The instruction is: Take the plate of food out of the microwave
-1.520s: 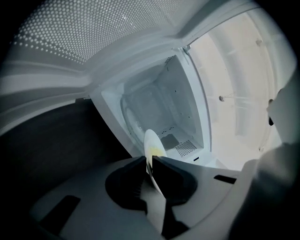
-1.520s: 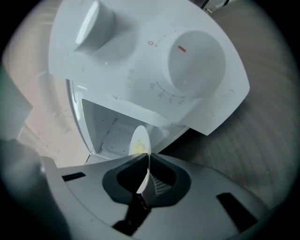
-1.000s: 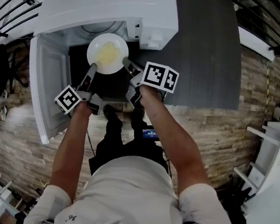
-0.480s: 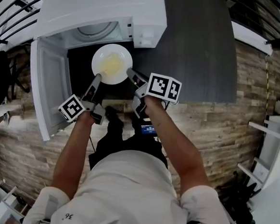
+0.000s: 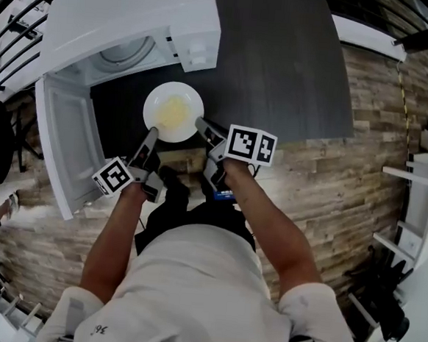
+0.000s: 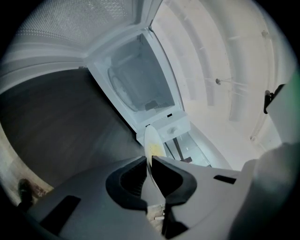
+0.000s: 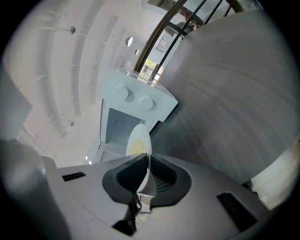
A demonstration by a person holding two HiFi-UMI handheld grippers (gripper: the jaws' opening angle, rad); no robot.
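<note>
Plate of food [image 5: 173,112], centre-left of frame: clear of microwave [image 5: 130,16] at upper left, over dark counter [image 5: 281,68]. Left gripper [image 5: 152,132] and right gripper [image 5: 200,123], 2 in all, clamp its rim. Step: carry-out. Next, probably: level set-down.

Plate [image 5: 152,103] just before microwave [image 5: 130,12], above countertop [image 5: 281,68]

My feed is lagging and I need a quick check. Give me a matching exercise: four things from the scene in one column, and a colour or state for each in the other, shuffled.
1. plate
2. microwave door
3. left hand-held gripper
4. food

A. swung open
B. yellow
C. shut on the plate's rim
D. white, above the dark countertop

Pairs: 1-D, 2-A, 3-C, 4-B
</note>
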